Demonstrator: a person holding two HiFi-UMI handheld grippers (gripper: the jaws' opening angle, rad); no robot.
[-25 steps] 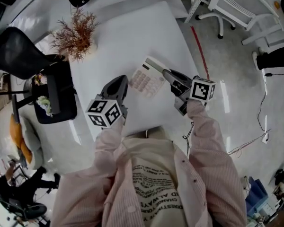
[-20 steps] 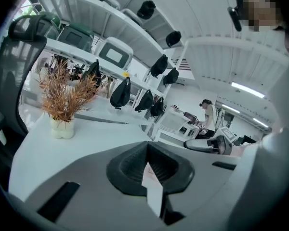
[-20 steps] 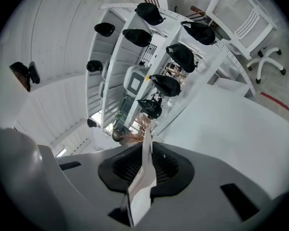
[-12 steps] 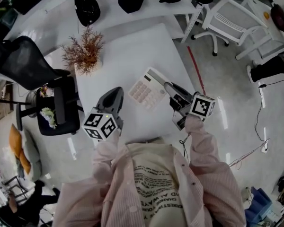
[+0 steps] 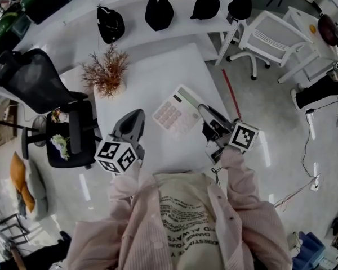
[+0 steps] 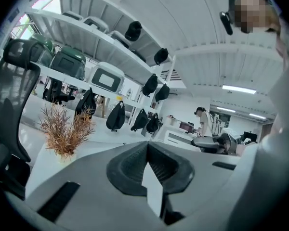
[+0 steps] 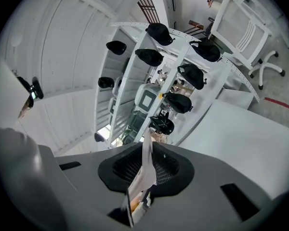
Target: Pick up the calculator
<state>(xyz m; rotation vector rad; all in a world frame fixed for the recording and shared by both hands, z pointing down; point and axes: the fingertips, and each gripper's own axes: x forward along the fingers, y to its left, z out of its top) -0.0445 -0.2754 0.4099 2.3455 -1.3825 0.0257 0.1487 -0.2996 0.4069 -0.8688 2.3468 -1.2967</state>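
Jaws on your right gripper (image 5: 203, 109) pinch the calculator (image 5: 172, 114) by 1 edge over the table (image 5: 152, 72); your left gripper (image 5: 137, 115) has its jaws pressed together, near the calculator but apart from it.

Person seen from above in a pale pink, finely striped long-sleeved shirt (image 5: 253, 218), worn open over a cream T-shirt (image 5: 183, 207) printed with several lines of dark lettering. Each sleeve ends at a hand-held tool with a matte grey, wedge-shaped shell. The left tool (image 5: 137, 113) and the right tool (image 5: 203, 108) each carry 1 white cube, the left cube (image 5: 118, 155) and the right cube (image 5: 243, 136), printed with black square markers. Close up, each tool's 2 jaws sit in a dark oval recess lined with ribbed black pads (image 6: 127, 169), with narrow dark slots (image 6: 57, 197) cut into the grey shell on either side.
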